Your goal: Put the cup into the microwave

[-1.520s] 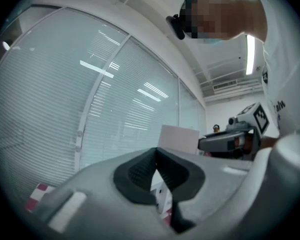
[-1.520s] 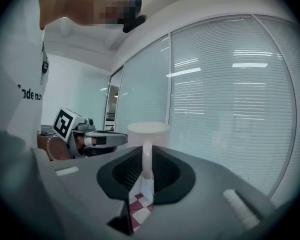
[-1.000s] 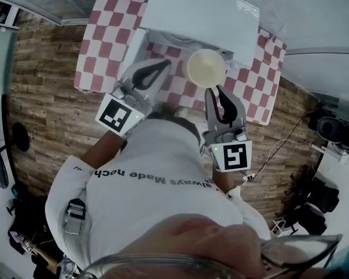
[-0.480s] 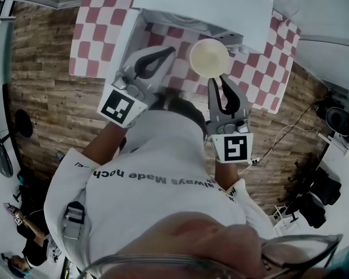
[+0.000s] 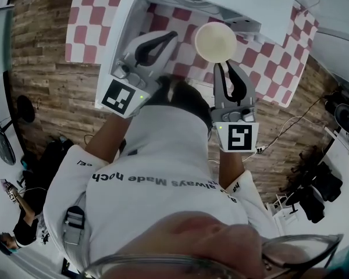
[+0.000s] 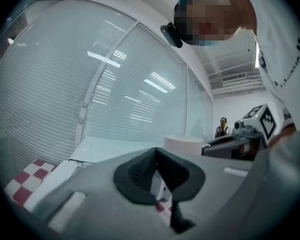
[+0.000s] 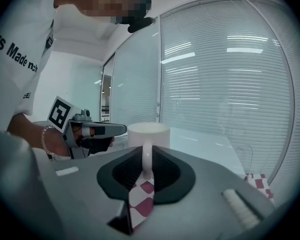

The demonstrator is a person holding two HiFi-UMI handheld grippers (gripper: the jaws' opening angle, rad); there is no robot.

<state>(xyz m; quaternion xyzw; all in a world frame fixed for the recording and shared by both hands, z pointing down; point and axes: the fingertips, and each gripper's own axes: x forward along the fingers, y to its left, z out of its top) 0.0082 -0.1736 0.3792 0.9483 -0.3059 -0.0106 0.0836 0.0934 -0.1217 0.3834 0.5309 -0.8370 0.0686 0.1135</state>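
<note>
While clamped on cup [image 5: 216,41], right gripper [image 5: 225,66] before microwave [image 5: 232,4]; left gripper [image 5: 171,36] apparently pinched empty.

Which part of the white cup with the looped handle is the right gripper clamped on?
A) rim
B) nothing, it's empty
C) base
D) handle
D: in the right gripper view the white cup's thin handle sits pinched between the right gripper's jaws, with the cup's body just beyond them.

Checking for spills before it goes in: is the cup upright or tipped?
Upright: the cup shows its round mouth from above, its rim level, handle vertical in the right tool.
</note>
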